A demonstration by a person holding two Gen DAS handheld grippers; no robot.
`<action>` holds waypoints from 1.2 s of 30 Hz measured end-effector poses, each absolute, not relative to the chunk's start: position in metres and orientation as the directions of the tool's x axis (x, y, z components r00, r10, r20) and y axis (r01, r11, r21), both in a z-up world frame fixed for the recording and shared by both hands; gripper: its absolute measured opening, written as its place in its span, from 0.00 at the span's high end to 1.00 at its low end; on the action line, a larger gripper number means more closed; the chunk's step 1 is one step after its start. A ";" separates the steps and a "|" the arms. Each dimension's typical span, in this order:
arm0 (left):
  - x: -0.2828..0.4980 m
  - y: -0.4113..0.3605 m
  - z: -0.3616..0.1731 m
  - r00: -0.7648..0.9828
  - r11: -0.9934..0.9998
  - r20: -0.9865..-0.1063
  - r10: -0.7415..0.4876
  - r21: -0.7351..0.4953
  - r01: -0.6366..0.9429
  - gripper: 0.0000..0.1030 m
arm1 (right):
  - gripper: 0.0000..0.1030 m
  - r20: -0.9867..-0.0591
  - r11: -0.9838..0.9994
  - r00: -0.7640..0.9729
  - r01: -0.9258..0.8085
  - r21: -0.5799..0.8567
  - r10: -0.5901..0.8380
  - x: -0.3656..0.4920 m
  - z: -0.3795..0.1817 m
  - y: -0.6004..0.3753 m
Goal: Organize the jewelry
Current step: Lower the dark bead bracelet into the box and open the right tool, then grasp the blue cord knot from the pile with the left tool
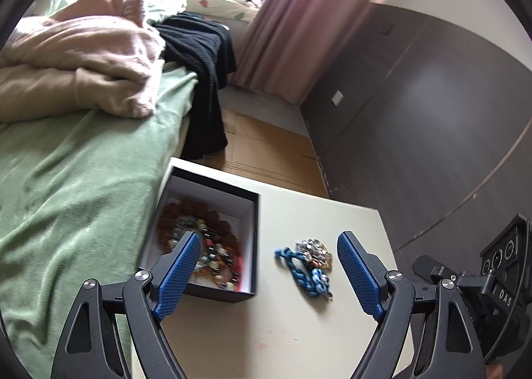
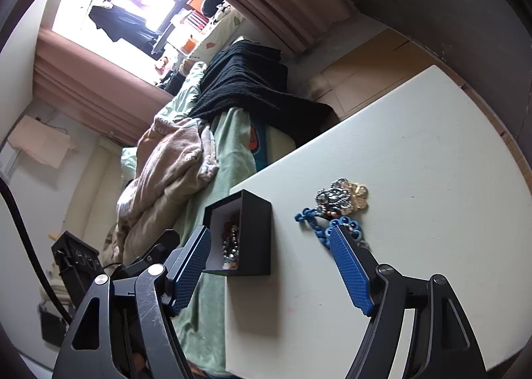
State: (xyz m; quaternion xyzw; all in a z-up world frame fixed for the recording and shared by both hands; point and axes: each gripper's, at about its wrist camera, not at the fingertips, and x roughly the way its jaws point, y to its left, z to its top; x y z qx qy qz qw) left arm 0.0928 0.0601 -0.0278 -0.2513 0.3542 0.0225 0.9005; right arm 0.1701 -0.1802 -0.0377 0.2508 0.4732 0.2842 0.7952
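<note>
Both tools released, nothing between the jaws: left tool (image 1: pixel 269 264) hangs over the desk (image 1: pixel 299 329) with its left pad above the box's near wall; right tool (image 2: pixel 271 256) straddles the gap between box and loose pile.

Landmark = black jewelry box (image 1: pixel 254 239), open, white-lined, at the desk's left edge next to the bed. Beaded bracelets (image 1: pixel 212 246) are already inside it, multicoloured over brown beads.

Still out, just right of the box on the bare desk: blue chain-link bracelet (image 1: pixel 307 274) touching a silver-and-gold ornate piece (image 1: pixel 314 252). The two look tangled or overlapped; can't tell which.

Likely next step: pick the loose pile. Suggest the right tool, its right pad is already at the blue links. Come down steep, pinch the chain where links bunch, lift slowly in case the ornate piece drags along. Drop over the box centre, not the wall.

Beyond the box: green bed sheet (image 1: pixel 83 179), beige blanket, black knit throw.
</note>
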 end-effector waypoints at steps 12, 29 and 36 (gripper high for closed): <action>0.106 0.005 -0.033 0.731 0.917 -0.656 -0.185 -0.383 -0.111 0.18 | 0.28 -0.667 0.765 0.399 -0.166 0.622 0.629 0.170 -0.042 -0.215; 0.142 -0.057 -0.070 0.635 0.971 -0.755 -0.167 -0.238 -0.027 0.36 | 0.28 -0.704 0.787 0.421 -0.042 0.615 0.572 0.188 -0.052 -0.271; 0.162 -0.061 -0.093 0.581 0.977 -0.801 -0.145 -0.208 -0.041 0.44 | 0.28 -0.707 0.783 0.427 -0.006 0.622 0.565 0.197 -0.055 -0.282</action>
